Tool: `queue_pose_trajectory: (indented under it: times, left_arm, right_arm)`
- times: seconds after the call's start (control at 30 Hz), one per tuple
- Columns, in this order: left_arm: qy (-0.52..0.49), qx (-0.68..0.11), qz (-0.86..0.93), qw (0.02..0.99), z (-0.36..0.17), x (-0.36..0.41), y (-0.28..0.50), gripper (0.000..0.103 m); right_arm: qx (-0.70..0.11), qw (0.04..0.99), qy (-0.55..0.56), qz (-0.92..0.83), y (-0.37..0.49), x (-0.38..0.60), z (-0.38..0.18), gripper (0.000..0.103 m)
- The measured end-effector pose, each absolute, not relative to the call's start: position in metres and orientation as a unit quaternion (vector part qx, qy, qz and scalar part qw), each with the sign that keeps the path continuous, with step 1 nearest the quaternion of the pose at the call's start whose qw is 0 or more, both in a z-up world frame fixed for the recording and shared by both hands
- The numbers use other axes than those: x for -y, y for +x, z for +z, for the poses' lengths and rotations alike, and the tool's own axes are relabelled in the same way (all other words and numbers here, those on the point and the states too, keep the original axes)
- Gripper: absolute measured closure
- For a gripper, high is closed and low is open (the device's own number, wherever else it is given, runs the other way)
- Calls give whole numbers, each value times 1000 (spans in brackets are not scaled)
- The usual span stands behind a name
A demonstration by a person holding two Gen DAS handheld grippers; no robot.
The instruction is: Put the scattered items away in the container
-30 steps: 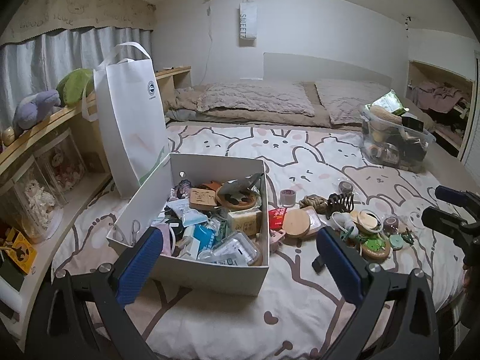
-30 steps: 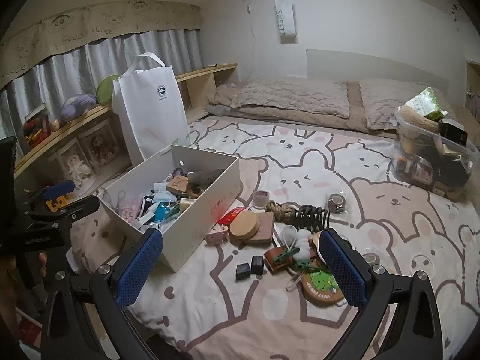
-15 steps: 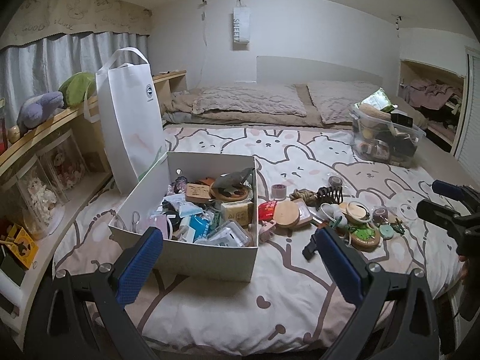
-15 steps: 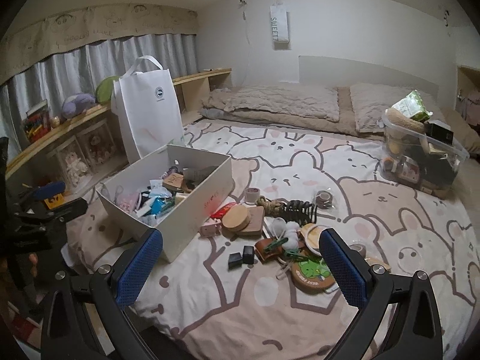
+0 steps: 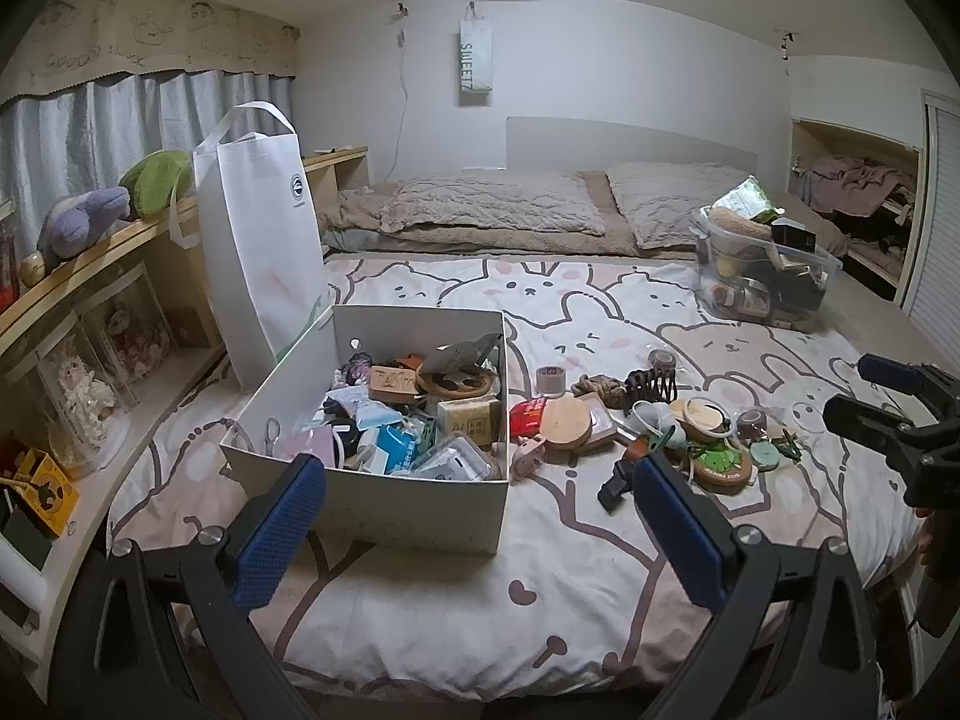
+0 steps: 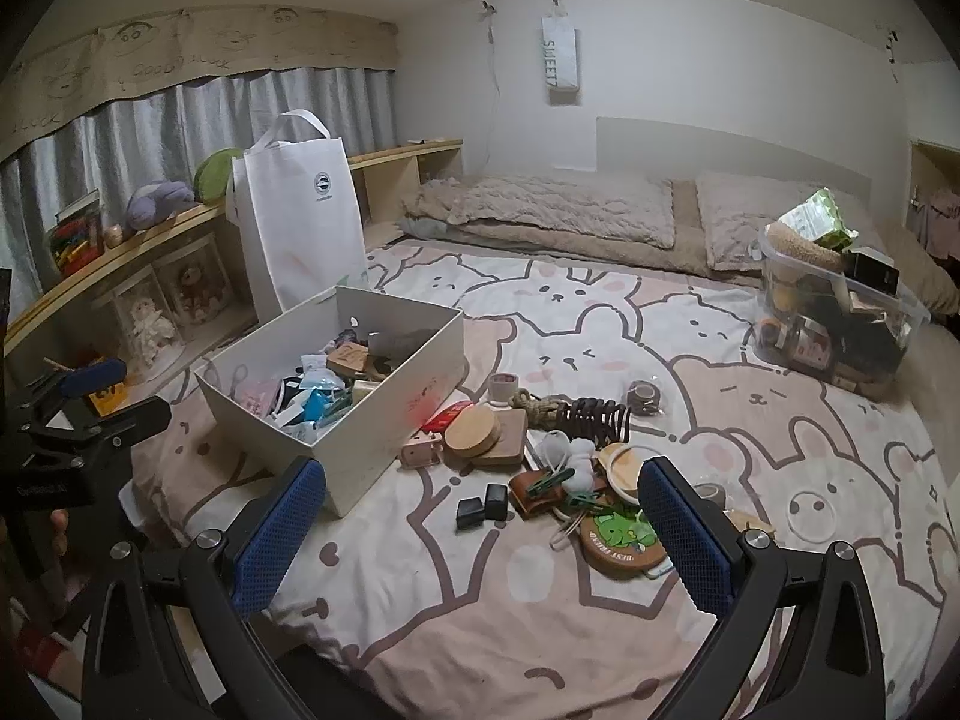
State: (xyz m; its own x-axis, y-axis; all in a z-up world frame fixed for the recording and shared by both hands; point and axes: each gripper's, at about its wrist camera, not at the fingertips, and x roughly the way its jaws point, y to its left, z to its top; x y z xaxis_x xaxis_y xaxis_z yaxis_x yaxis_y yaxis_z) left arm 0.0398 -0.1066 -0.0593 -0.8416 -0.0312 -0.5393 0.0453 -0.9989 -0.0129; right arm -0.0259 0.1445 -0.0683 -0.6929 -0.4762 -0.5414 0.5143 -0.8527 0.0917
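The open white cardboard box (image 5: 384, 504) sits at 12 o'clock of the left gripper (image 5: 474, 516) — jaws apart, empty. The scattered pile of coasters, clips and tape rolls (image 6: 540, 456) lies on the bed at 12 o'clock of the right gripper (image 6: 480, 516), jaws apart too — it looks nearer.

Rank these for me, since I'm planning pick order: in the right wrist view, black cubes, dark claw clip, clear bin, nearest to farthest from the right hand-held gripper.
1. black cubes, front centre, nearest the right hand-held gripper.
2. dark claw clip, mid-bed, behind them.
3. clear bin, far right.
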Motion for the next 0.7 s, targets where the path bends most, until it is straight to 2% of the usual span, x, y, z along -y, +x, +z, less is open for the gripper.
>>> queue_pose_trajectory:
  times: [0.7]
  left_arm:
    - [277,-12,-961,21,-59,106,45,0]
  right_arm:
    - [-29,271,289,-918,-23,-142,-70,0]
